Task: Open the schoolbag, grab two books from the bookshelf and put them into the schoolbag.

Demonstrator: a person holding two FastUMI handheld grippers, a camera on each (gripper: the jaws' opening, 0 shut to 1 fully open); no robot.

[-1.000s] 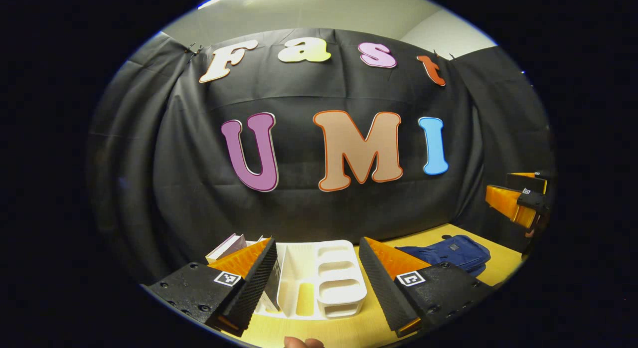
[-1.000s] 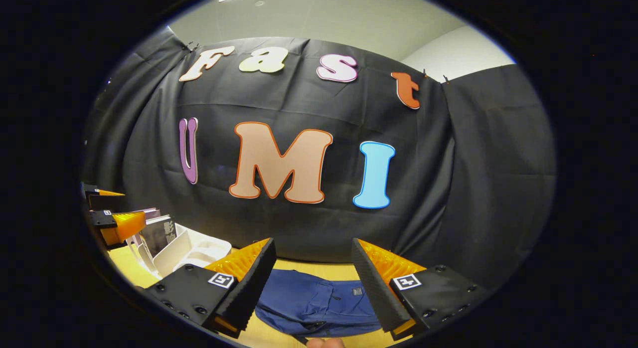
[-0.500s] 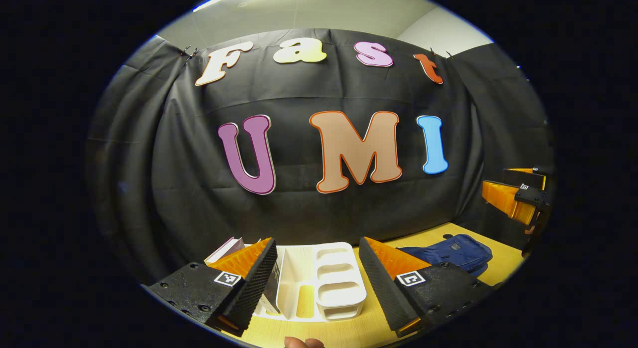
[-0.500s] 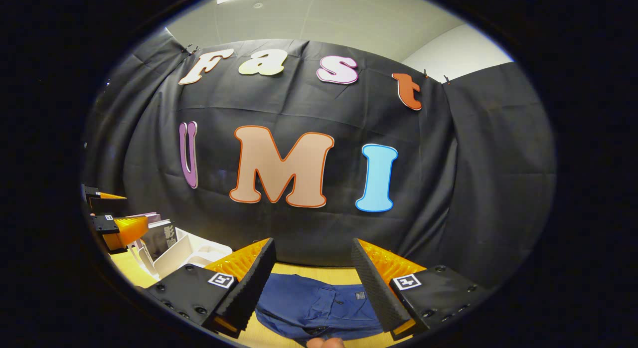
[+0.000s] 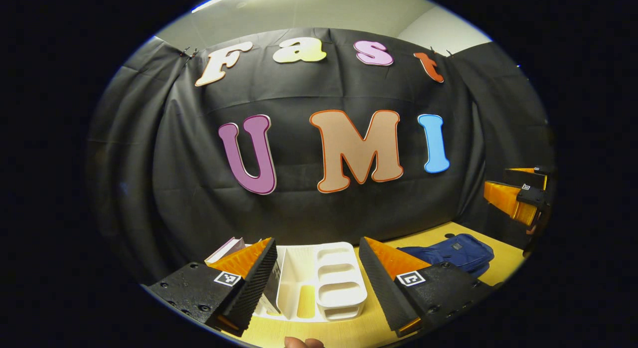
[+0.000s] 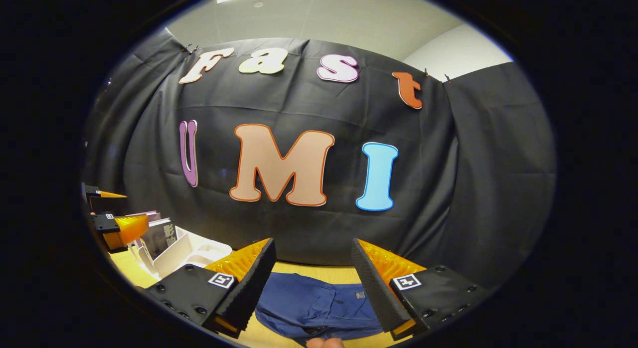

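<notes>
A blue schoolbag (image 6: 319, 305) lies flat on the wooden table, straight ahead of my right gripper (image 6: 313, 261), which hangs open above it with nothing held. The bag (image 5: 456, 253) also appears to the right in the left gripper view. A white bookshelf (image 5: 319, 283) stands ahead of my left gripper (image 5: 318, 258), which is open and empty too. Books (image 5: 227, 248) lean in the shelf's left side, partly hidden behind a finger. In the right gripper view the bookshelf (image 6: 184, 248) and its books (image 6: 160, 236) sit at the left, beside the left gripper (image 6: 112, 216).
The black cloth wall closes off the back of the yellow wooden table (image 5: 349, 330). The right gripper (image 5: 518, 193) hovers at the far right in the left gripper view. A fingertip (image 5: 304, 343) pokes in at the bottom edge.
Both views have shifted only slightly; the grippers stay open and hover in nearly the same places. The schoolbag, the bookshelf and the books have not moved.
</notes>
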